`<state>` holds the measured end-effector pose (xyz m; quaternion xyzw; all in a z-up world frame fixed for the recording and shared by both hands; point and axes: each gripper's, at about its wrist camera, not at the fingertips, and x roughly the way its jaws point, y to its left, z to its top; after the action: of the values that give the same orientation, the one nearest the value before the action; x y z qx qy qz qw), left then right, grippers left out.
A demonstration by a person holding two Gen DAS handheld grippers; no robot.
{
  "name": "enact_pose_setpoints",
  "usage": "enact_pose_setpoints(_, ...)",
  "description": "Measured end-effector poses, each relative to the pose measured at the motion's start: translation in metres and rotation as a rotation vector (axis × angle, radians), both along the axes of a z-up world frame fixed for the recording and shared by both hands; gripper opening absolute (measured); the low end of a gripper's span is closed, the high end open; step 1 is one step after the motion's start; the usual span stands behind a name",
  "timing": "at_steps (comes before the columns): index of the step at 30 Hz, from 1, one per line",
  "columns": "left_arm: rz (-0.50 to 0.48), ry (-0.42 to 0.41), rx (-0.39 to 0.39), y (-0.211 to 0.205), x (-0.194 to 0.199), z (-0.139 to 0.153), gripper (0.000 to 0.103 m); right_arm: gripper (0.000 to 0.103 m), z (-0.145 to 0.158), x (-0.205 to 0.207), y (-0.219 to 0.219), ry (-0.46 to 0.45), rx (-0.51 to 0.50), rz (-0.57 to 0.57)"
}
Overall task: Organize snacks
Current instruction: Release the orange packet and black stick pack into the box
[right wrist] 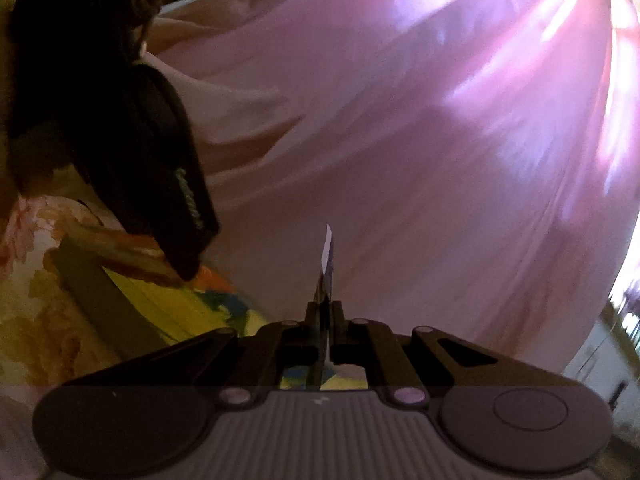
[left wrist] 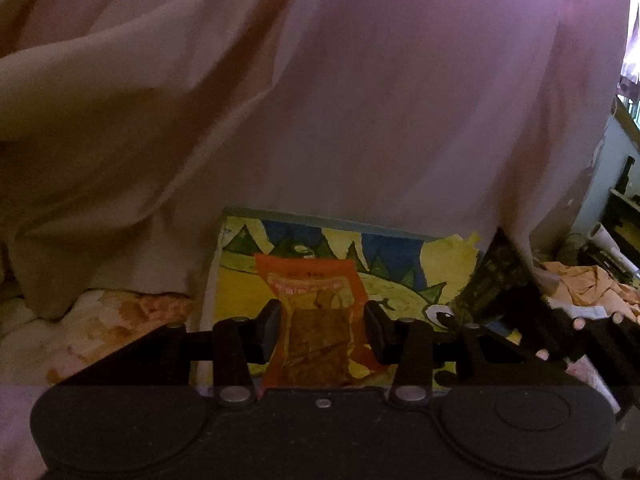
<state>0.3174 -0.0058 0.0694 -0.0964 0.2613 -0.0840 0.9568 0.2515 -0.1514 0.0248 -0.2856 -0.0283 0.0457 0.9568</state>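
In the left wrist view my left gripper (left wrist: 323,328) is shut on an orange snack packet (left wrist: 312,292), its pads pressing the packet's two sides. The packet hangs over a painted yellow cartoon board (left wrist: 416,268). To the right, a dark green packet (left wrist: 496,276) sticks out from the other gripper, with a person's fingers (left wrist: 580,324) on its handle. In the right wrist view my right gripper (right wrist: 326,312) is shut on a thin packet (right wrist: 328,256) seen edge-on. The left gripper's dark body (right wrist: 160,184) is at the left, above the board (right wrist: 168,300).
A pink curtain (left wrist: 400,100) fills the background close behind the board. Floral bedding (left wrist: 100,320) lies to the left. At the far right are crumpled orange cloth (left wrist: 592,284) and dark shelves (left wrist: 624,208).
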Motion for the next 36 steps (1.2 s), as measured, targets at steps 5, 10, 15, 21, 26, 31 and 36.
enact_pose_setpoints(5, 0.001, 0.014, 0.002, -0.002, 0.012, -0.007, 0.053, 0.011, 0.008, 0.018, 0.000, 0.154, 0.130, 0.038)
enact_pose_setpoints(10, 0.028, 0.021, -0.034, 0.009, 0.009, -0.005, 0.066, 0.029, 0.017, 0.033, -0.008, 0.322, 0.277, 0.079)
enact_pose_setpoints(15, 0.053, 0.002, -0.065, 0.019, -0.001, 0.004, 0.083, 0.068, 0.021, 0.042, -0.025, 0.470, 0.456, 0.133)
enact_pose_setpoints(21, 0.071, -0.055, -0.071, 0.025, -0.031, 0.021, 0.100, 0.089, 0.027, 0.017, -0.047, 0.481, 0.588, 0.151)
enact_pose_setpoints(26, 0.079, -0.098, -0.075, 0.025, -0.061, 0.036, 0.102, 0.100, 0.042, -0.012, -0.058, 0.415, 0.627, 0.165)
enact_pose_setpoints(31, 0.088, -0.146, -0.074, 0.024, -0.098, 0.051, 0.102, 0.103, 0.059, -0.054, -0.072, 0.335, 0.659, 0.160)
enact_pose_setpoints(36, 0.087, -0.208, -0.046, 0.022, -0.137, 0.061, 0.102, 0.103, 0.070, -0.097, -0.085, 0.245, 0.683, 0.148)
